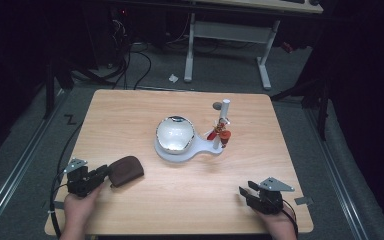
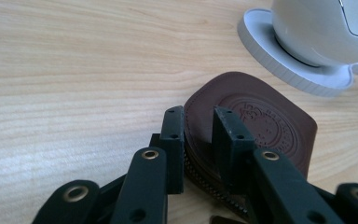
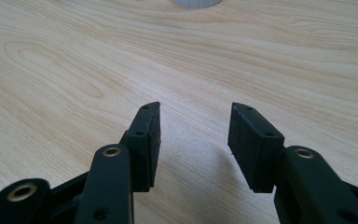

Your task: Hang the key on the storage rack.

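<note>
Pouch (image 2: 256,121) brown leather, round embossed seal unreadable; left claw (image 2: 200,135) gripping edge.

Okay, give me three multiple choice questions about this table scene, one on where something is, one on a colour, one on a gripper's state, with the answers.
1. Where does the pouch lie? A) at the left gripper B) beside the right gripper C) on the white stand
2. The pouch's colour? A) white B) brown C) red
3. How do the right gripper's jaws stand? A) shut on the pouch B) shut on the stand C) open over bare table

A: the left gripper's jaws straddle the pouch's edge.
B: brown leather.
C: only wood shows between the jaws.
</note>
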`<state>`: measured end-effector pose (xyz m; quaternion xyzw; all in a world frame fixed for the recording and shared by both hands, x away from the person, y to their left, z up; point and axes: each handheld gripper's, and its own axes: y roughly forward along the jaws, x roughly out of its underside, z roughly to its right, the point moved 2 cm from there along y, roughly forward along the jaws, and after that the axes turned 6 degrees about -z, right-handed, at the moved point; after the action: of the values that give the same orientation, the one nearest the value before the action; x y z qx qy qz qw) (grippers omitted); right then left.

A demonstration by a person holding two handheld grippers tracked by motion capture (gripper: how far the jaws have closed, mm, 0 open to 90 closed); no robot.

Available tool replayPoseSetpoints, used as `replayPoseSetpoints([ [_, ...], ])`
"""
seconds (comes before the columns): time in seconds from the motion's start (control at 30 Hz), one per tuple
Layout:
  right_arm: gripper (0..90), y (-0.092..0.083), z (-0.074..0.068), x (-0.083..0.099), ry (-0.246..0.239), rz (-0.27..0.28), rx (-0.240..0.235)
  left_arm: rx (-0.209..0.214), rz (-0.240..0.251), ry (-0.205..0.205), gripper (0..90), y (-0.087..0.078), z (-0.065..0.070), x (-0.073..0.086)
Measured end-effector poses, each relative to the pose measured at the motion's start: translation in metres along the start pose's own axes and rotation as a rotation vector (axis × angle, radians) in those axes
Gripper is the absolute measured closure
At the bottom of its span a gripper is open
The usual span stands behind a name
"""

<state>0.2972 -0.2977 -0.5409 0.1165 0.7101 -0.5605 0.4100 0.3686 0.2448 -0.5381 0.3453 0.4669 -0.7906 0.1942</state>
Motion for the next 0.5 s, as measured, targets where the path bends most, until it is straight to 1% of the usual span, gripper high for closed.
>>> replayPoseSetpoints([
  [0.03, 54.2, 0.0, 0.0, 0.0, 0.001, 0.0, 0.0, 0.004, -0.004, -0.003, 71.9, 0.0, 0.0, 0.001],
  [0.07, 54.2, 0.001, -0.001, 0.0, -0.004, 0.001, 0.0, 0.032, -0.021, -0.012, 69.6, 0.0, 0.001, 0.003],
  [0.1, 54.1, 0.001, -0.001, -0.001, -0.004, -0.001, 0.001, 0.032, -0.021, -0.012, 69.0, 0.0, 0.001, 0.003],
  [0.13, 54.2, 0.001, -0.002, -0.001, -0.003, -0.001, 0.001, 0.045, -0.027, -0.006, 67.7, -0.001, 0.002, 0.004],
  [0.23, 54.0, 0.001, -0.003, -0.001, -0.003, -0.004, 0.003, 0.091, -0.042, -0.005, 67.5, 0.0, 0.007, 0.008],
  [0.3, 54.0, 0.002, -0.003, -0.001, -0.004, -0.005, 0.004, 0.106, -0.048, -0.016, 67.7, 0.001, 0.008, 0.01],
  [0.5, 53.9, 0.0, 0.0, 0.0, 0.006, 0.001, 0.004, 0.11, -0.041, -0.066, 70.9, 0.003, 0.01, 0.015],
])
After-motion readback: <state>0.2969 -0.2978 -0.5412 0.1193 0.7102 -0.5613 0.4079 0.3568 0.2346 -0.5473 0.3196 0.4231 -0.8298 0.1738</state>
